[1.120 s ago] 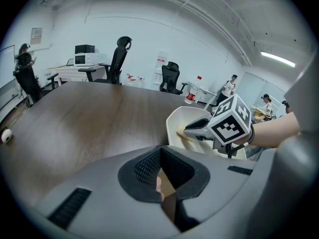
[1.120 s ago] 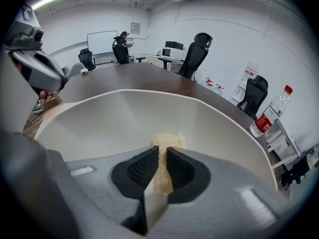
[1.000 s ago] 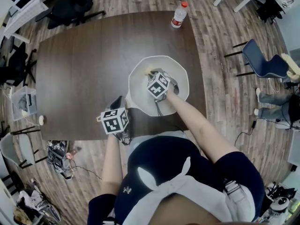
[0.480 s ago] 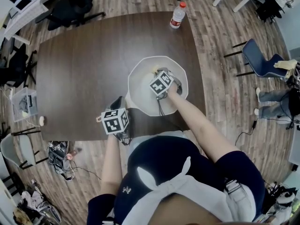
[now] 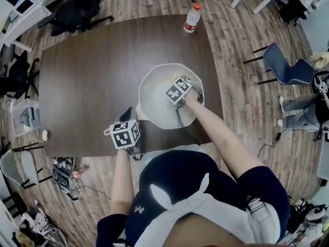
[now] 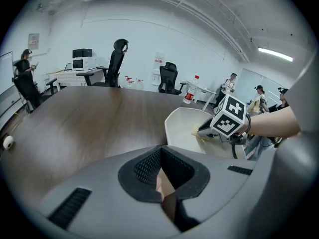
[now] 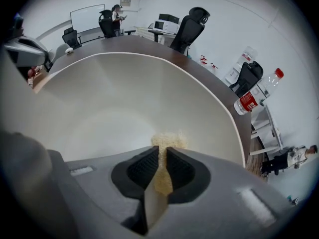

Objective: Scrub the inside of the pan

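Note:
A white pan (image 5: 159, 99) sits on the dark wooden table (image 5: 87, 76). Its dark handle (image 5: 127, 114) runs toward my left gripper (image 6: 162, 176), which is shut on it near the table's front edge. My right gripper (image 7: 162, 156) points steeply down into the pan and is shut on a yellow scrub pad (image 7: 167, 142). The pad presses on the pan's inner wall (image 7: 114, 98). In the left gripper view the pan (image 6: 182, 128) lies ahead, with the right gripper's marker cube (image 6: 229, 122) over it. In the head view that cube (image 5: 178, 90) hides the pad.
A water bottle with a red cap (image 5: 192, 18) stands at the table's far right corner. Office chairs (image 5: 288, 68) and desks ring the table. A small white roll (image 5: 44, 135) lies at the table's left front corner. The person's body is close against the front edge.
My right gripper has slid with the pad a little toward the pan's right side and tilted. The left gripper and the pan handle have stayed put.

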Tool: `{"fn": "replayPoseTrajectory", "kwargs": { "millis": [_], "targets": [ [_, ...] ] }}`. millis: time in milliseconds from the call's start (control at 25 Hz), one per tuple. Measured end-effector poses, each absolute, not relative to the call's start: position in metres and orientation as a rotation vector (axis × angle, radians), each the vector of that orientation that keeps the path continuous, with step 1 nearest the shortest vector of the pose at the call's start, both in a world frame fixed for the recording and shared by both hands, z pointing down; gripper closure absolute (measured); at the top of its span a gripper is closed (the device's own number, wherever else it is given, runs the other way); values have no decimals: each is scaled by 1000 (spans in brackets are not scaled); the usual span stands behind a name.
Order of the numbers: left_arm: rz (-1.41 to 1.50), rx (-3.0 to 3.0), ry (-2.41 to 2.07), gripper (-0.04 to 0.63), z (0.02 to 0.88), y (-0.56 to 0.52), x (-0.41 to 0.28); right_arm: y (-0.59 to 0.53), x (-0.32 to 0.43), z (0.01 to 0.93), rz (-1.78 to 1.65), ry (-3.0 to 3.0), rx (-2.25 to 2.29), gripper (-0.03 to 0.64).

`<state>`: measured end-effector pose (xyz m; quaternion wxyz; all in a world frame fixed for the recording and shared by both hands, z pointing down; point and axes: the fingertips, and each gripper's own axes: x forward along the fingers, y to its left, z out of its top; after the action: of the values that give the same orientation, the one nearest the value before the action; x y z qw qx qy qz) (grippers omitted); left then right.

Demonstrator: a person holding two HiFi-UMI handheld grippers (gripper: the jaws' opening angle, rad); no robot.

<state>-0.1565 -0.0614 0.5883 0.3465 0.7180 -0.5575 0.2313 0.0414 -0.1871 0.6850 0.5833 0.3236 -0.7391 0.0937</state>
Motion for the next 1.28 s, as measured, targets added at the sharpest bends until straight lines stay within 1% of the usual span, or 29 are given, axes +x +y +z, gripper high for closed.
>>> {"fn": "replayPoseTrajectory", "kwargs": {
  "millis": [560,1000,1280],
  "targets": [
    [595,1861,-1451,592,585,-62,-154,-156,68,694,222,-1550,455,571],
    [591,1861,-1457,592,587,-61,-153,-115,73,700,320,-1514,266,571],
    [591,1861,-1457,592,586,-61,-152,-72,64,697,465,-1516,126,571]
  ]
}}
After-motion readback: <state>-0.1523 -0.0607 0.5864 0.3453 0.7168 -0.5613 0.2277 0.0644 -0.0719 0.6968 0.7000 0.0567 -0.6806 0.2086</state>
